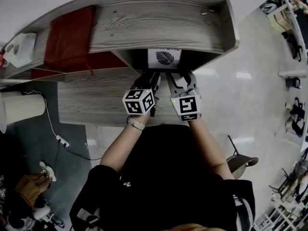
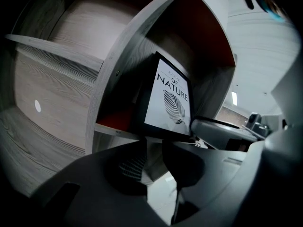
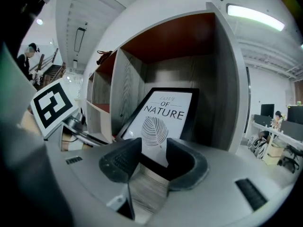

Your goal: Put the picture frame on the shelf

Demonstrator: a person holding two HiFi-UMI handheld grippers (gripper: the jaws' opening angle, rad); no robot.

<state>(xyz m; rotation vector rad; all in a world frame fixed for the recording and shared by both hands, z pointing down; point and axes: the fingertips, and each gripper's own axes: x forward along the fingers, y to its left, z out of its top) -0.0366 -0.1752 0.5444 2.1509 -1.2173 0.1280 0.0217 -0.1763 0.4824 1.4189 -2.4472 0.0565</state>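
Observation:
The picture frame (image 1: 164,57) is black with a white print of a leaf. It stands upright, leaning back, in a compartment of the grey wood shelf (image 1: 159,25). In the head view both grippers are side by side just in front of it, the left gripper (image 1: 148,77) and the right gripper (image 1: 180,78). In the left gripper view the frame (image 2: 168,100) is seen at an angle, its lower edge just past the jaw tips of the left gripper (image 2: 152,162). In the right gripper view the frame (image 3: 161,119) faces the right gripper (image 3: 154,157). Both grippers stand open and no pad presses on the frame.
A red cloth (image 1: 70,35) and a white bag (image 1: 19,49) lie on the shelf's top at the left. A white cylinder (image 1: 21,107) and a power strip (image 1: 61,141) are on the floor at the left. A chair (image 1: 240,162) stands at the right.

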